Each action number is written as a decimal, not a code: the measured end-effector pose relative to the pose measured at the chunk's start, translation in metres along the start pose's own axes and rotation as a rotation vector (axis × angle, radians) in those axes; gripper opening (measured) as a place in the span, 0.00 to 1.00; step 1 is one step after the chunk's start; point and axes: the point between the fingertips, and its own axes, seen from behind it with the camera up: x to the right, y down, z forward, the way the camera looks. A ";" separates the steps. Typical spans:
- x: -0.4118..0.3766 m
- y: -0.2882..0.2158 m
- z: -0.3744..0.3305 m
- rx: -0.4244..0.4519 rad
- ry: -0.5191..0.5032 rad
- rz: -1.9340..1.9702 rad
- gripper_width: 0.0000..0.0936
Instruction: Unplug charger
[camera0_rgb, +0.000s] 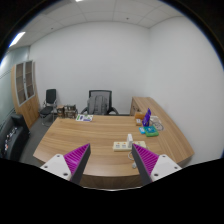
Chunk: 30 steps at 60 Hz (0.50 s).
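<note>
1. We look across an office where a wide wooden desk (95, 135) fills the middle of the room, beyond the gripper (110, 160).
2. We see a black office chair (98, 102) behind the desk and another chair (50, 99) by the far wall.
3. We see the fingers (70, 160) spread wide apart, holding nothing.
4. The charger (129, 140) stands in a white power strip (122, 146) on the desk, just ahead of the fingers.

Wooden desk (90, 135) bearing white power strip (122, 146), papers (84, 118).
</note>
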 end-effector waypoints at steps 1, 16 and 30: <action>0.001 0.000 0.000 0.000 0.002 0.000 0.92; 0.013 0.022 0.033 -0.055 0.038 0.027 0.92; 0.055 0.093 0.118 -0.080 0.126 0.046 0.92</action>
